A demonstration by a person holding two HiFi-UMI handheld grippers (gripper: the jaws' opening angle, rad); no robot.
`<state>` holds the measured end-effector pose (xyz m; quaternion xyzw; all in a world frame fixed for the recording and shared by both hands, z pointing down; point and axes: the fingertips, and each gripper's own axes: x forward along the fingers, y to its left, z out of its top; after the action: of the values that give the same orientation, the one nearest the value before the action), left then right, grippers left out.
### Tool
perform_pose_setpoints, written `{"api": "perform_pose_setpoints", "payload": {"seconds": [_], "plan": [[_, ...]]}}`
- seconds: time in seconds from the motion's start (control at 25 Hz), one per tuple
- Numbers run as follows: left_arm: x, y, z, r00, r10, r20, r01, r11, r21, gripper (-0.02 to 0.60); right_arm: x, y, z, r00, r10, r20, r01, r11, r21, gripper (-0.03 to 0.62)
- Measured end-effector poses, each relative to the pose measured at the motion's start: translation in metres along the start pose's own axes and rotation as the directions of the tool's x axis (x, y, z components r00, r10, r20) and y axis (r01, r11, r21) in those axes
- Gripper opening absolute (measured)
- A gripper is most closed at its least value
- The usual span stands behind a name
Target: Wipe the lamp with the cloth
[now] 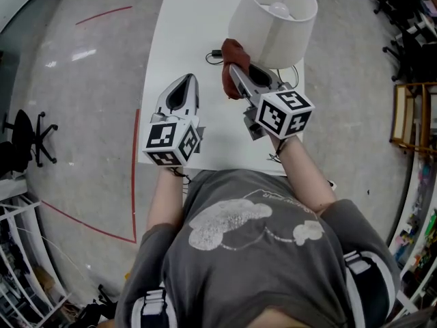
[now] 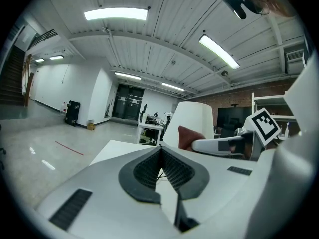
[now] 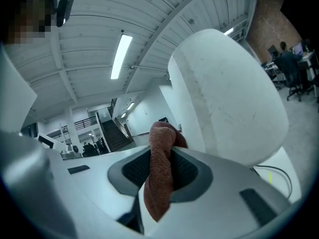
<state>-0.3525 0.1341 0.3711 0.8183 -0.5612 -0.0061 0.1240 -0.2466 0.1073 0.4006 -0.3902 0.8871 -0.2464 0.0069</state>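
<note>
Nearest us is the person's grey shirt (image 1: 252, 251), w/ both forearms reaching out over the white bench (image 1: 177, 33). The left hand-held gripper (image 1: 188, 80) hovers over the near-left part of the bench. Its jaws are together w/ nothing btwn them, so it's idle.

The right hand-held gripper (image 1: 234, 70) is clamped on the red-brown cloth (image 1: 232, 48), pinched approx mid-length. One bunched end stands above the jaws and a tail hangs below.

The lamp (image 1: 273, 22) stands at the far-right of the bench, and the cloth sits right at the left side of its shade. We can't confirm actual contact; the right gripper view shows it just beside the shade wall.

Progress, as we judge it: the cloth is picked up and brought to the lamp, so the wipe is at its start or in an early pass. Nothing shows which areas are already done. The rest of the shade's wall, plus stem & base (hidden under the shade), prob. remain.

Orientation:
- The lamp is upright w/ a vertical long axis. Its open top faces up, w/ the bulb (image 1: 278, 8) visible inside.
- The cloth's long axis runs up-down across the jaws.
- The right hand-held gripper points far and slightly left, along the shade's left flank.
</note>
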Motion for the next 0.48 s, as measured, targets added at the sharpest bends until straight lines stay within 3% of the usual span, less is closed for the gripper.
{"api": "perform_pose_setpoints", "payload": {"seconds": [0.2, 0.48], "plan": [[0.004, 0.000, 0.021, 0.999, -0.032, 0.042, 0.031, 0.999, 0.030, 0.006, 0.000, 0.025, 0.045, 0.995, 0.035, 0.097, -0.032, 0.999, -0.026, 0.086], [0.006, 0.004, 0.068, 0.989, -0.067, 0.136, 0.056, 0.995, 0.078, 0.006, -0.003, 0.038, 0.112, 0.969, 0.012, 0.247, 0.004, 0.998, -0.063, 0.086]]}}
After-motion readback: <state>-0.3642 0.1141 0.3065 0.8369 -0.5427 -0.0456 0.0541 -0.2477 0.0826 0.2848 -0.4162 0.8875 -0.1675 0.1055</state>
